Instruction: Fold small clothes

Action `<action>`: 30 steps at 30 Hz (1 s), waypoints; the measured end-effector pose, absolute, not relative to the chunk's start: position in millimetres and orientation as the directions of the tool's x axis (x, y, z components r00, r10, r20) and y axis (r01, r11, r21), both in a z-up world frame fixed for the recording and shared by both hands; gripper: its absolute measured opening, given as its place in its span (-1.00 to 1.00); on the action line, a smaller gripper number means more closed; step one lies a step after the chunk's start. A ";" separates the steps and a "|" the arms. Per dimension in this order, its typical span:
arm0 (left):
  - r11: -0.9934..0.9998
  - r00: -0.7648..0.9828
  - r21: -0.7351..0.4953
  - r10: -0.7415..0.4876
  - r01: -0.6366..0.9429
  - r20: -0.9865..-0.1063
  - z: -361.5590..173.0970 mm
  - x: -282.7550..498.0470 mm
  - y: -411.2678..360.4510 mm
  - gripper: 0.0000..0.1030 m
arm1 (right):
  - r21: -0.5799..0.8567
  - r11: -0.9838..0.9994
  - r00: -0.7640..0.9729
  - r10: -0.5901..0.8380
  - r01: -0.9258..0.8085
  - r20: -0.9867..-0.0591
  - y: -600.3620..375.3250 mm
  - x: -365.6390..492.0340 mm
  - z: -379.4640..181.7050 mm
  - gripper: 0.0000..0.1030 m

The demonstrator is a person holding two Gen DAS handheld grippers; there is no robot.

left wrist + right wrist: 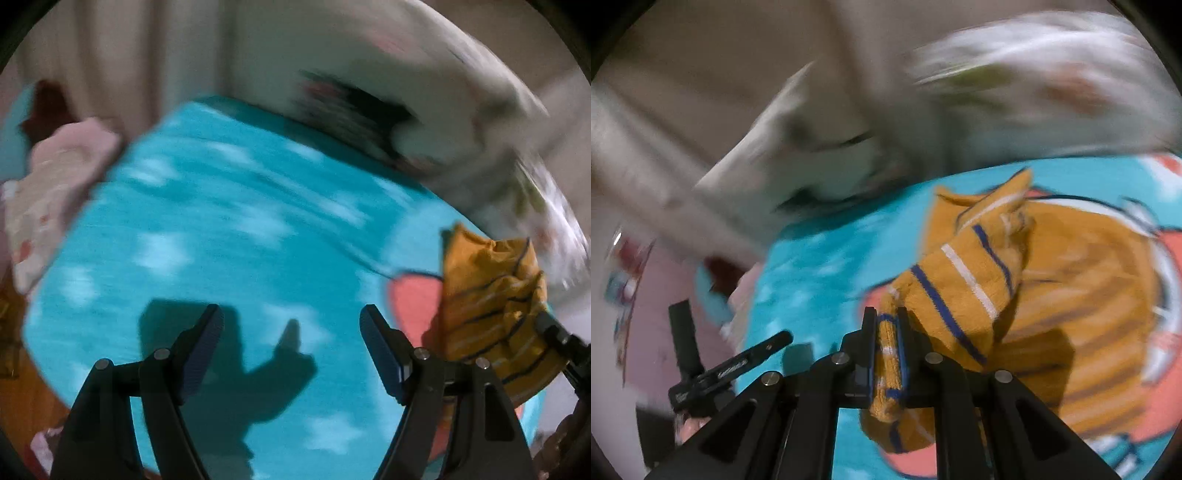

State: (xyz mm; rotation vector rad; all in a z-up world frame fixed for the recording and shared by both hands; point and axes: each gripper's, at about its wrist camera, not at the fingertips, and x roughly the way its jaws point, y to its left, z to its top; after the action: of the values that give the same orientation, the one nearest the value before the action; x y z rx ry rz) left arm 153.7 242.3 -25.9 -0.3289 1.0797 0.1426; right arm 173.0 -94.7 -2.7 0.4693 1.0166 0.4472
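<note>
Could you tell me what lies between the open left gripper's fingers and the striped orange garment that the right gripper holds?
In the left wrist view, only turquoise blanket and its coral patch separate the left gripper from the orange garment.

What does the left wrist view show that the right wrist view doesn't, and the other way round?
Only the left wrist view shows the left gripper open with nothing between its fingers, plus a pale pink folded cloth pile at the far left of the mat. Only the right wrist view shows the right gripper shut on an edge of the mustard-yellow striped knit garment. Both show that garment and the turquoise mat with pale patches.
</note>
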 end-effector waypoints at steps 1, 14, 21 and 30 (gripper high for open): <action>0.936 0.471 -0.188 -0.027 -0.298 -0.882 -23.5 150.1 257.9 0.46 | 0.552 0.814 0.424 0.571 -0.180 -0.703 -63.7 180.0 -5.8 -0.81; 0.937 0.427 -0.095 0.062 -0.335 -0.902 -45.0 142.5 337.6 0.46 | 0.520 0.826 0.160 0.556 -0.219 -0.815 79.8 206.1 -107.3 -0.71; 0.980 0.436 -0.053 0.038 -0.194 -0.899 -45.8 166.0 293.0 0.46 | 0.488 0.867 0.370 0.488 -0.099 -0.791 -12.0 196.4 -45.8 -0.42; 0.992 0.437 0.080 0.113 -0.095 -0.892 -38.8 161.1 258.5 0.46 | 0.310 0.951 0.282 0.297 0.001 -0.912 -0.9 262.9 -108.6 -0.42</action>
State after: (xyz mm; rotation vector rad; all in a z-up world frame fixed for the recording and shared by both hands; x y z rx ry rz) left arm 161.1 258.5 -38.8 0.0183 1.1111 0.1296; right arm 262.9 -0.9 -108.6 0.2710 1.2738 0.2016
